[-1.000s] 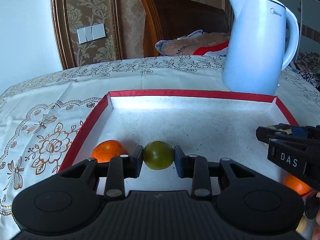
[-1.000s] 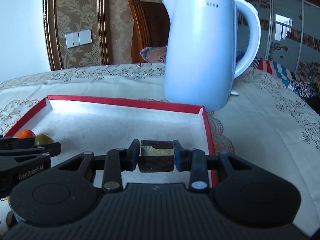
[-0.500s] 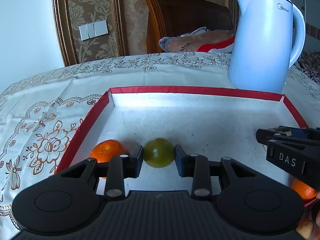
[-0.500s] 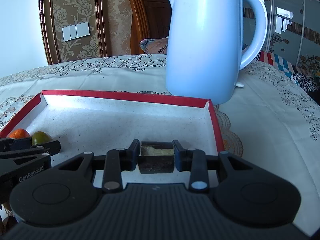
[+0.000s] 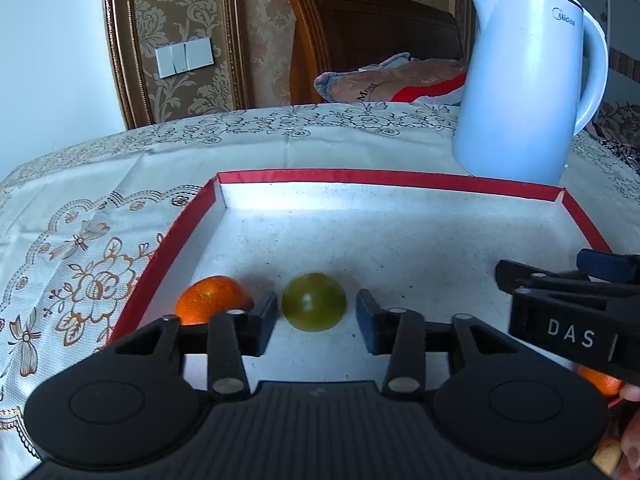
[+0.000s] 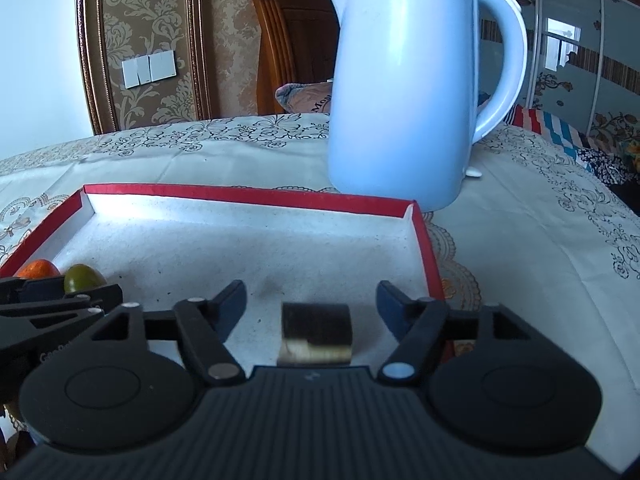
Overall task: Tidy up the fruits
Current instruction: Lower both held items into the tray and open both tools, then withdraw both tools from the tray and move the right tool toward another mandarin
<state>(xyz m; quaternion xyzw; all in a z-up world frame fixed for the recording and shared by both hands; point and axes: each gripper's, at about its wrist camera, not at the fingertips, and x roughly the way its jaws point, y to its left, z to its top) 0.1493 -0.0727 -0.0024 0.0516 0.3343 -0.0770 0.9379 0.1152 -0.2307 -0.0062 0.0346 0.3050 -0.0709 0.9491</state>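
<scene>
A green round fruit (image 5: 314, 302) lies on the floor of the red-rimmed tray (image 5: 360, 178), next to an orange (image 5: 212, 298) at the left wall. My left gripper (image 5: 316, 316) straddles the green fruit; its jaws are opening and a thin gap shows at each pad. In the right wrist view a dark brown block with a pale yellow edge (image 6: 316, 338) rests on the tray (image 6: 248, 194) floor. My right gripper (image 6: 311, 294) is opening wide around it, both pads well clear. The left gripper (image 6: 60, 300), green fruit (image 6: 82, 278) and orange (image 6: 38, 269) show at far left.
A pale blue electric kettle (image 5: 524, 80) stands just behind the tray's far right corner on the embroidered tablecloth (image 5: 80, 240). Another orange (image 5: 600, 382) lies under the right gripper (image 5: 580, 312) at the tray's right edge. A hand (image 5: 632, 440) shows bottom right. A wooden chair stands behind.
Both grippers have parted their jaws. The left one has let go of the green fruit, the right one of the dark block. Neither hand has moved.
</scene>
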